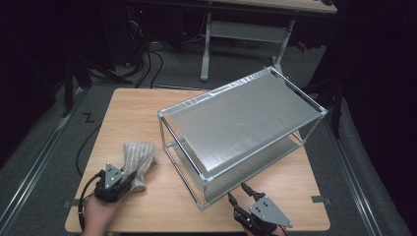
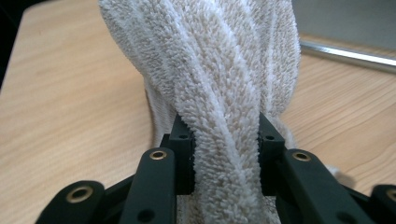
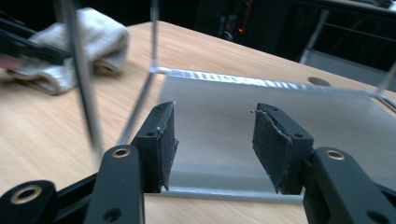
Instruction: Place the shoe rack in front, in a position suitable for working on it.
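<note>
Towel [image 2: 219, 84] clamped in left claw [image 2: 225, 140]; metal shelf rack [image 1: 246, 123] alongside.

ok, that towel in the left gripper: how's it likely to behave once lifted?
Probably floppy: the towel lies in soft bunched folds, so the free end should droop. Likely light, being small terry cloth. Slipping seems unlikely, since the left gripper pinches a thick fold of fuzzy pile between both pads.
</note>
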